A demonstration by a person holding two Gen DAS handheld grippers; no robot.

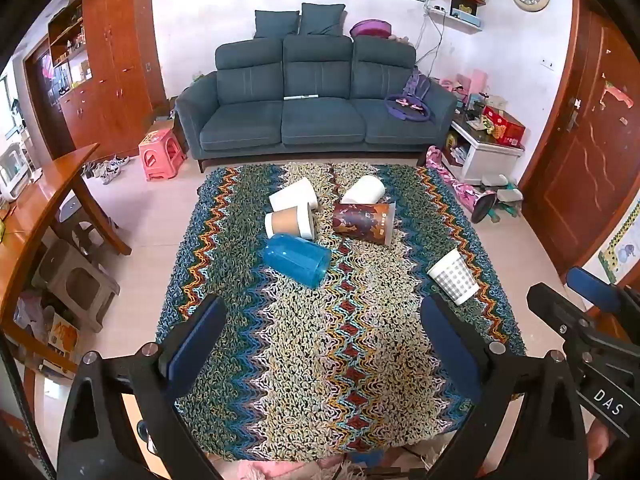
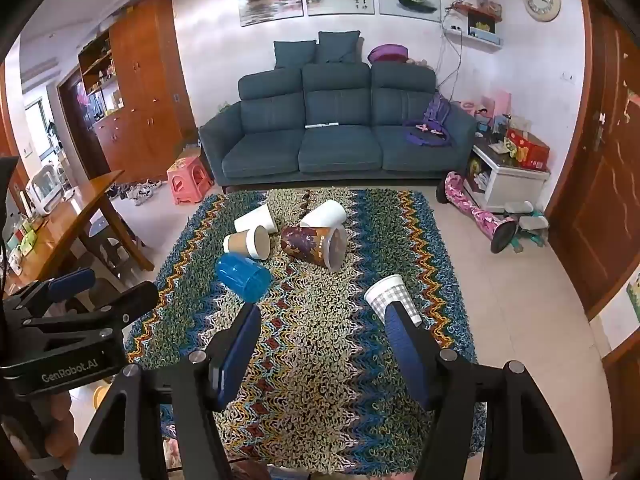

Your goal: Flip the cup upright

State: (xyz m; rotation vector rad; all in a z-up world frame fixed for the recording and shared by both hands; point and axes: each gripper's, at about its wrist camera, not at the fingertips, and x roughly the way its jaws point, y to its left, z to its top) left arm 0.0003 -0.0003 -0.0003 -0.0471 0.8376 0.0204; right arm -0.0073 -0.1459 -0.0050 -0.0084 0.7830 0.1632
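Six cups lie tipped over on the woven rug (image 1: 320, 352), none upright yet, and both your grippers hang above its near end holding nothing: the left gripper (image 1: 322, 344) has its fingers spread wide, and the right gripper (image 2: 322, 350) is wide too, its right finger (image 2: 406, 356) overlapping the checked cup (image 2: 390, 298) in that view. That checked cup (image 1: 454, 282) lies alone on the right, well apart from the others, so it looks the easiest first pick. It is likely thin paper, light and easily crushed, so close gently across the wall near the stiffer rim, then swing it onto its base. The blue cup (image 1: 297, 260) looks like stiff, smooth plastic that may slip. The brown cup (image 1: 290, 222), two white cups (image 1: 294, 196) (image 1: 364, 190) and the patterned cup (image 1: 364, 222) lie close together; expect neighbours to roll on the bumpy pile
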